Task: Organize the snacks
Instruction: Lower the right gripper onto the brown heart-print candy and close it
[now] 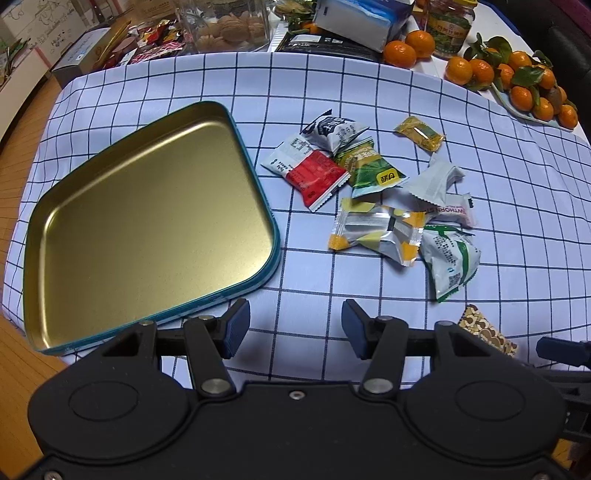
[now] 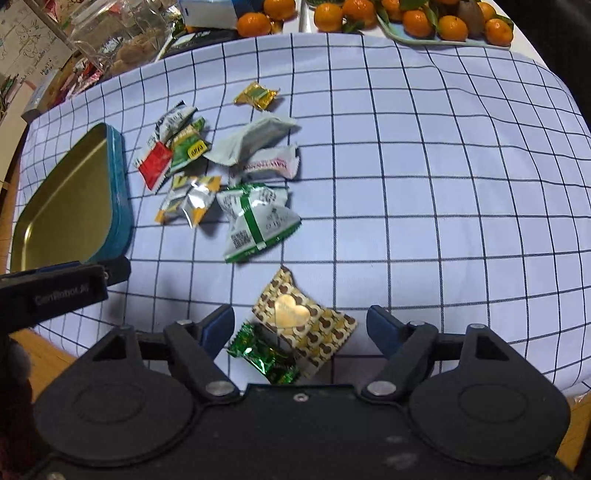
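A gold tin tray with a teal rim [image 1: 55,236] lies empty on the checked cloth at the left; it also shows in the right wrist view [image 2: 118,192]. Several wrapped snacks lie loose to its right: a red packet [image 1: 314,173], a green packet [image 1: 369,166], a yellow-and-silver packet [image 1: 376,232], a white-and-green packet [image 2: 255,218], a small gold candy [image 1: 419,133]. My left gripper [image 1: 293,328] is open above bare cloth near the tray's front corner. My right gripper [image 2: 301,328] is open around a gold heart packet [image 2: 303,321] and a green foil candy [image 2: 266,356].
Mandarins with leaves on a plate [image 1: 517,81] stand at the back right. A jar [image 1: 448,26], boxes and a clear container of walnuts [image 1: 232,26] line the back edge. The cloth-covered table ends at the left over a wooden floor [image 1: 22,122].
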### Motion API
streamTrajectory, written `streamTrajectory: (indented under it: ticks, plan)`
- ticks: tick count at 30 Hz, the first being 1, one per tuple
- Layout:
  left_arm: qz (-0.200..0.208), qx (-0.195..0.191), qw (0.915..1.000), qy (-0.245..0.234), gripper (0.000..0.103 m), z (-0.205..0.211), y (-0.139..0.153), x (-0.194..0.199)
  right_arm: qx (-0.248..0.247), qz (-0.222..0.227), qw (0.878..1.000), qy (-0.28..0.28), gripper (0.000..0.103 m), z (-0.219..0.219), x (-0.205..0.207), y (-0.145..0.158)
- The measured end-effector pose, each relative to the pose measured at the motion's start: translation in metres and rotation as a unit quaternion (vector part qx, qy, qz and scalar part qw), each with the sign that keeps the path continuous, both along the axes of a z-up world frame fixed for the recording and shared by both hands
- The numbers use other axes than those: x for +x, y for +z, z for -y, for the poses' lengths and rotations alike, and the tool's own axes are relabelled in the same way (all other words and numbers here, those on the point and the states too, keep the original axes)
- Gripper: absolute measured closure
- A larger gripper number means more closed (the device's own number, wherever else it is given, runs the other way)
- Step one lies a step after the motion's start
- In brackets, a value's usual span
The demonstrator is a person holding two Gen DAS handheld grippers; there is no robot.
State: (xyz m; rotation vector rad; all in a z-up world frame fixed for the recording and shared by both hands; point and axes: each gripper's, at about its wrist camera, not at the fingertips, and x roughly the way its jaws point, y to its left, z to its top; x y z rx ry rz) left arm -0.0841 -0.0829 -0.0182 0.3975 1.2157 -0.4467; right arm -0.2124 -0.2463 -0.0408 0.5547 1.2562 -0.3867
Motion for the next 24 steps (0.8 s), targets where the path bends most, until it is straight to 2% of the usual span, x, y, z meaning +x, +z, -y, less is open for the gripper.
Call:
streamTrajectory:
  ticks: [3, 8, 12, 14, 17, 24]
  plan:
    - [-0.001, -0.001, 1.0000, 0.007, 0.044, -0.001, 0.000, 0.002, 0.003, -0.006, 1.000, 0.024, 0.025, -0.003, 0.000, 0.000]
    - [-0.003, 0.000, 0.9999, 0.013, 0.044, 0.000, 0.000, 0.004, -0.008, -0.010, 0.992, 0.124, 0.025, -0.022, -0.003, 0.000]
    - [-0.016, -0.004, 0.9997, 0.017, 0.044, 0.001, -0.002, 0.004, -0.036, -0.036, 0.982, 0.179, 0.025, -0.037, -0.005, -0.014]
    - [-0.019, -0.007, 0.9996, 0.018, 0.044, 0.001, -0.001, 0.004, -0.066, -0.045, 0.978, 0.194, 0.026, -0.044, -0.004, -0.022]
    - [-0.018, -0.007, 0.9997, 0.018, 0.044, 0.003, -0.001, 0.004, -0.074, -0.038, 0.979, 0.187, 0.030, -0.040, -0.003, -0.026]
    - [-0.021, -0.007, 0.9997, 0.014, 0.044, 0.005, -0.004, 0.005, -0.086, -0.017, 0.990, 0.115, 0.033, -0.014, 0.007, -0.030]
